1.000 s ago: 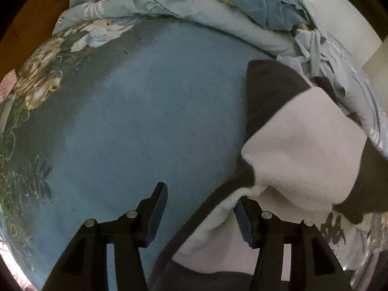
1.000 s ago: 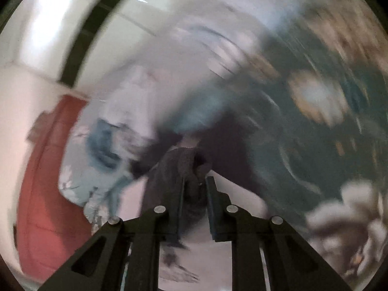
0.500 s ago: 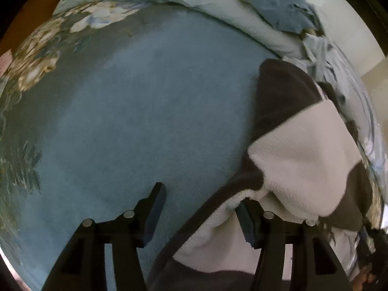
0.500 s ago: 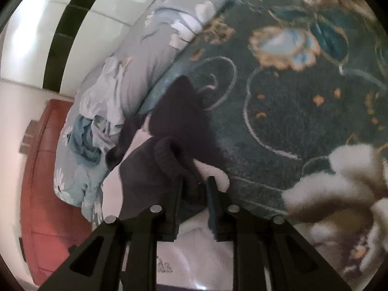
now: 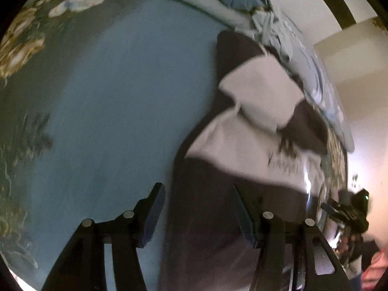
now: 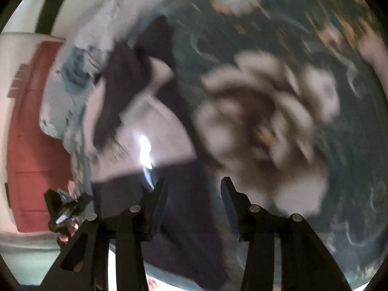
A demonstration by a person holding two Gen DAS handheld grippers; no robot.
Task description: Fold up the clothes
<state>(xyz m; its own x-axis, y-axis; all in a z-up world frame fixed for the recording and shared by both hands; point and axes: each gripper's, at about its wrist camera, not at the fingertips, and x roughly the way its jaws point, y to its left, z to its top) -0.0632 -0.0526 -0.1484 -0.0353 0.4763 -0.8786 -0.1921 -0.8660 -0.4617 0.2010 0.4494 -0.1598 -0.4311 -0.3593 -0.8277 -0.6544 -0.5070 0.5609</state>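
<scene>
A dark grey and white fleece garment [image 5: 254,126] lies on the blue floral bedspread [image 5: 116,101], one sleeve folded across its white chest panel. My left gripper [image 5: 198,208] is open, with the garment's dark lower part between and beneath its fingers. In the blurred right wrist view the same garment [image 6: 150,126] lies ahead. My right gripper [image 6: 194,201] is open and holds nothing, hovering over the garment's dark hem. The right gripper also shows in the left wrist view [image 5: 346,211] at the far right.
A crumpled pale blue quilt with other clothes [image 5: 242,2] is piled along the far side of the bed. A red wooden door or cabinet [image 6: 34,131] stands at the left. The bedspread has large pale flowers [image 6: 266,131].
My right gripper has opened and let go of the dark sleeve, which now lies folded over the garment. Both grippers have drawn back, the left one toward the garment's dark hem.
</scene>
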